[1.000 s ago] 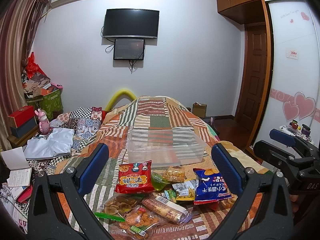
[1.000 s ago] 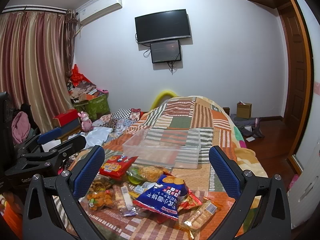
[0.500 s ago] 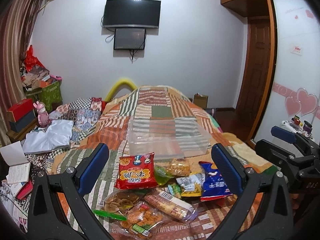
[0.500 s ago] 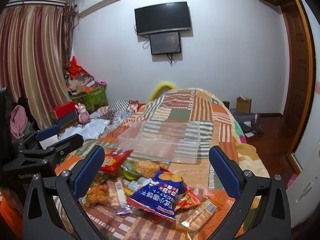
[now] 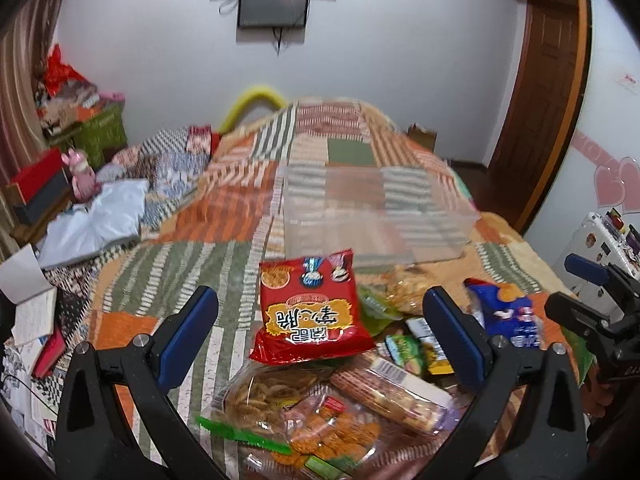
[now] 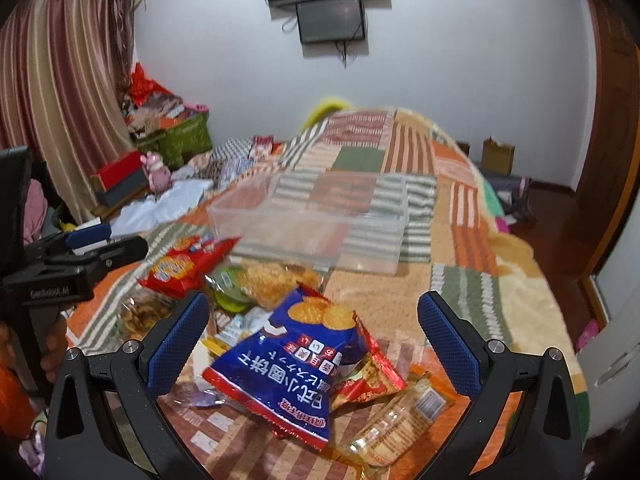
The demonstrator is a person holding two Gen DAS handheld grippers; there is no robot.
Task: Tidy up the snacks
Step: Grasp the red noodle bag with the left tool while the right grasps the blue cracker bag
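Observation:
A heap of snack packs lies on the patchwork bedspread in front of a clear plastic bin [image 5: 372,216], which also shows in the right wrist view [image 6: 320,224]. My left gripper [image 5: 320,312] is open and empty above a red snack bag [image 5: 312,312]. My right gripper [image 6: 312,328] is open and empty above a blue cracker bag [image 6: 296,368]. Clear packs of fried snacks [image 5: 312,416] and a wrapped biscuit bar [image 5: 392,392] lie nearest the left gripper. The red bag also shows in the right wrist view [image 6: 180,268], and the blue bag in the left wrist view [image 5: 508,316].
The bedspread [image 5: 192,216] stretches beyond the bin. White cloth [image 5: 96,220] and papers lie at the left. A door [image 5: 540,80] stands at the right, and a small cardboard box [image 6: 498,156] sits on the floor by the far wall.
Both grippers have tilted down and moved closer to the snack heap, which now fills more of each view. Both stay open and empty.

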